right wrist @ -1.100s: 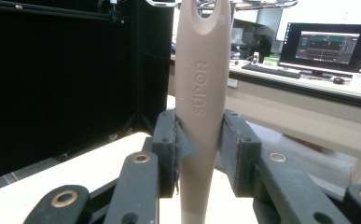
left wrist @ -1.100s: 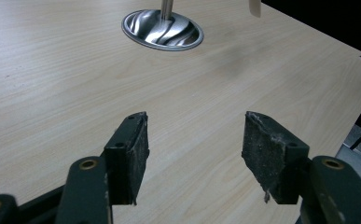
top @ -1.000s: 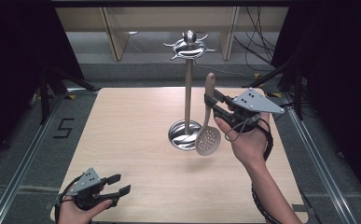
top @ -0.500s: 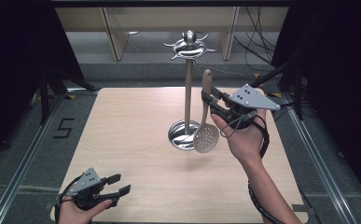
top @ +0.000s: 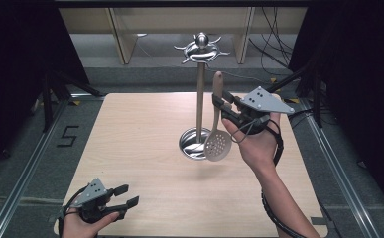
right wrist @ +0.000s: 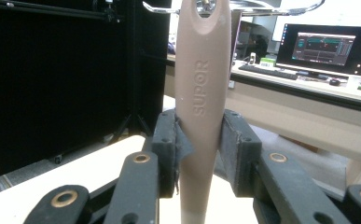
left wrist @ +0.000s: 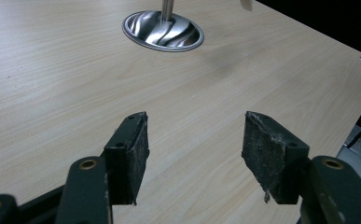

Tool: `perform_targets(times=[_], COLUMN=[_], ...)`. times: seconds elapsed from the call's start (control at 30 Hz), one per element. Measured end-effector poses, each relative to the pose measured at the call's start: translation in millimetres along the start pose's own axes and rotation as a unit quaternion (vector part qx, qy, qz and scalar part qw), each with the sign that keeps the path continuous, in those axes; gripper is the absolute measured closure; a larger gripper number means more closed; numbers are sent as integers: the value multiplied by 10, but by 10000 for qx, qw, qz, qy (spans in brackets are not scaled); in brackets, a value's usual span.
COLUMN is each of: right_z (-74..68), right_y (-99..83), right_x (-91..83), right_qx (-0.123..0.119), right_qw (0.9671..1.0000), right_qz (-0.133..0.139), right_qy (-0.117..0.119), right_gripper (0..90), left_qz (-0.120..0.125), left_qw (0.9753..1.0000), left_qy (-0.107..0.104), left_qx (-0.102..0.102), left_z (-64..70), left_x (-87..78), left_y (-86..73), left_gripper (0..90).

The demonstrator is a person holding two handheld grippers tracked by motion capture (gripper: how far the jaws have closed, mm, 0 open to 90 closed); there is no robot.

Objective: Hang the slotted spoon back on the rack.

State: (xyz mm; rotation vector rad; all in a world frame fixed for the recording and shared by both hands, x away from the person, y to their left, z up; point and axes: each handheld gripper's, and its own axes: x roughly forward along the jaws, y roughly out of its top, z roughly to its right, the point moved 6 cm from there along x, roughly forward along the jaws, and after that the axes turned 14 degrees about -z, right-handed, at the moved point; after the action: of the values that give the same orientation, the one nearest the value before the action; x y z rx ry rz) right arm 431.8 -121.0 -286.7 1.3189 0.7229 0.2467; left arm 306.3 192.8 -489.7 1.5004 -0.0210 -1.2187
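A beige slotted spoon (top: 217, 134) hangs upright in the air, its perforated bowl low and its handle (right wrist: 200, 93) marked SUPOR pointing up. My right gripper (top: 220, 105) is shut on that handle, just right of the steel utensil stand (top: 199, 99). The stand has a round shiny base (left wrist: 163, 30) and a crown of hooks (top: 201, 48) on top; the handle tip reaches close under the hooks (right wrist: 234, 5). My left gripper (top: 127, 194) rests low at the table's near left corner, open, with nothing between its pads (left wrist: 267, 151).
The wooden table (top: 130, 134) is bordered by metal rails (top: 26, 173) and dark curtains. Behind the far edge stand wooden shelf legs (top: 120, 34) and cables. A desk with a lit monitor (right wrist: 325, 49) is in the background of the right gripper view.
My right gripper has lifted the spoon higher and slightly left, bringing the handle tip nearer the stand's hooks. The left gripper has stayed still.
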Motion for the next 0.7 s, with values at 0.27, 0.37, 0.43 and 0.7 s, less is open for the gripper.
perform_targets(times=[0.27,0.37,0.43,0.7], right_z=[-8,-20,-15,-15], right_y=[42,59,68,102], right_x=[48,68,83,136], right_qx=[-95,-87,-69,-40], right_qw=[9999,10000,9999,9999], right_qz=[-16,-30,-45,-155], right_qy=[-41,-14,-60,-52], right_gripper=[696,696,696,696], left_qz=[9,33,38,44], left_qw=[10000,10000,10000,10000], left_qy=[-3,-47,-39,-52], left_qx=[18,32,27,19], left_z=[-4,-2,-2,0], left_x=[-4,0,0,-1], left_y=[1,4,5,6], left_gripper=[401,402,402,402])
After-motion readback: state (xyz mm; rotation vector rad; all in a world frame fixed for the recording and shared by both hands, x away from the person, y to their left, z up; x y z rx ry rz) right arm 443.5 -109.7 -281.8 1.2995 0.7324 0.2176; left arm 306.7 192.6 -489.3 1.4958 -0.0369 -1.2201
